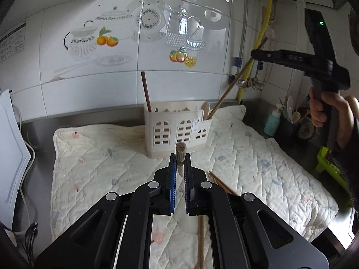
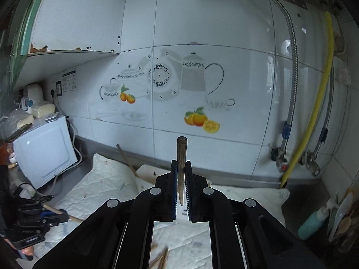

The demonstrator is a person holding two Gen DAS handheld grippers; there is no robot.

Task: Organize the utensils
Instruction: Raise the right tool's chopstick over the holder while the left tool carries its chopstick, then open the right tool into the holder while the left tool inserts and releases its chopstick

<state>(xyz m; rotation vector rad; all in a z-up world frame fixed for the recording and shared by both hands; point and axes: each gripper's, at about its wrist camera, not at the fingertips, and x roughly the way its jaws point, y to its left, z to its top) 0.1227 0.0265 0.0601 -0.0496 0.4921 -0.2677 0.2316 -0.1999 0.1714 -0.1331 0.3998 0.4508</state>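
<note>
I have both tongs clamped on a chopstick each. In the left wrist view, the left tongs [image 1: 180, 157] at lower centre grip a wooden chopstick [image 1: 180, 151] end-on, its blunt tip poking up between the pads. In the right wrist view, the right tongs [image 2: 180, 164] likewise pinch a second chopstick [image 2: 181, 154], standing upright against the tiled wall.

The cream utensil holder [image 1: 177, 130] sits at the middle of the left view, on the quilted mat [image 1: 101, 157] that covers the tabletop. It already holds some pieces: a dark stick [image 1: 145, 92] rises from its left compartment, and a pale spatula [image 1: 206, 109] shows in its right one. A long chopstick in the right tongs slants down toward that right compartment; whether its tip is inside I cannot tell.

So I judge the job partly done. Left over: loose chopsticks [image 1: 221, 182] lie on the mat just right of my left tongs, and more [image 2: 161, 257] show at the bottom of the right view. The two in hand are not yet dropped in.
</note>
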